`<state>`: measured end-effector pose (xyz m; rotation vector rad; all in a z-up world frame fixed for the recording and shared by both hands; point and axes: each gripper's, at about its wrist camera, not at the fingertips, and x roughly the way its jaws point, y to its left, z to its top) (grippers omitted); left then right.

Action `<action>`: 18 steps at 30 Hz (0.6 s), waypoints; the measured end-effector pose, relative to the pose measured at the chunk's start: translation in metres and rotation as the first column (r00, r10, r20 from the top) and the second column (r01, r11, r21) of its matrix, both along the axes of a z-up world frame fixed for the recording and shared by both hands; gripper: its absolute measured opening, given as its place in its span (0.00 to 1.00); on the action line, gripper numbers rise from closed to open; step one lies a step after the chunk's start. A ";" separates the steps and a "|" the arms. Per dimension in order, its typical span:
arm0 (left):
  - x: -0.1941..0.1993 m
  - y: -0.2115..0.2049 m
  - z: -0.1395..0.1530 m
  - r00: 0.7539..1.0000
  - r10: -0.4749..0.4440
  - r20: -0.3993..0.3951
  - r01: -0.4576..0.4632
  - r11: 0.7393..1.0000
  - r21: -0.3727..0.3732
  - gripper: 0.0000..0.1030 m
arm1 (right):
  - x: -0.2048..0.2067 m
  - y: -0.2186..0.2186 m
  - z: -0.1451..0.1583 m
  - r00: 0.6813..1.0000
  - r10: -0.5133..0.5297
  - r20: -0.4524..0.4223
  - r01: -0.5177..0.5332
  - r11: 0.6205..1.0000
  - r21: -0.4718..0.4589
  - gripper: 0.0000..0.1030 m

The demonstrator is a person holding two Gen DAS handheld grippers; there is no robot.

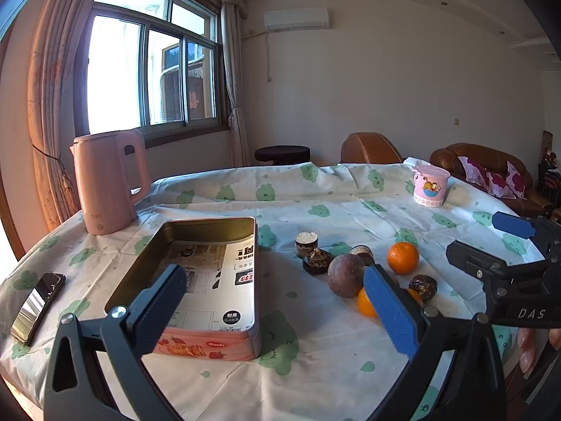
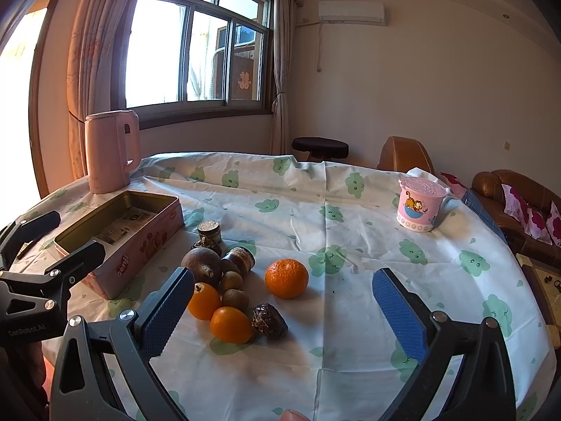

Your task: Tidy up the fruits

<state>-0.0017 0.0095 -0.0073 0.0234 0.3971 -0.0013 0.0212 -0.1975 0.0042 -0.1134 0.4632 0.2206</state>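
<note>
Two views come through to me. From the left wrist, my left claw [image 1: 277, 307] is spread wide with nothing between its blue pads, hanging above the cloth-covered surface [image 1: 350, 210]. Its left finger sits over the open pink tin [image 1: 196, 280], which is lined with printed paper and holds no fruit. Right of the tin the fruit lies in a loose cluster: a mandarin [image 1: 403, 258], a brown passion fruit [image 1: 346, 279], and a smaller orange fruit [image 1: 365, 303] partly hidden behind my right finger. A pink kettle [image 1: 108, 182] stands behind the tin, a phone [image 1: 36, 307] lies to its left, and a pink cup [image 1: 430, 186] stands at the far side.

From the right wrist, my right claw [image 2: 282, 312] is also wide and holds nothing. The mandarin [image 2: 286, 278] lies apart between its fingers, the two kumquats [image 2: 217, 314] nearer the left pad, the tin [image 2: 119, 231] further left.
</note>
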 end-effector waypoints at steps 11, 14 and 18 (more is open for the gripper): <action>0.000 0.000 0.000 1.000 0.000 -0.001 0.000 1.000 0.000 1.00 | -0.001 0.000 0.000 1.000 0.000 0.000 0.000 1.000 0.000 0.99; 0.000 0.000 -0.002 1.000 -0.001 -0.003 0.001 1.000 0.002 1.00 | 0.000 0.000 0.000 1.000 0.000 0.001 0.000 1.000 0.000 0.99; 0.000 0.000 -0.002 1.000 0.000 -0.002 0.000 1.000 0.003 1.00 | -0.001 0.000 0.000 1.000 -0.001 0.001 0.001 1.000 0.000 0.99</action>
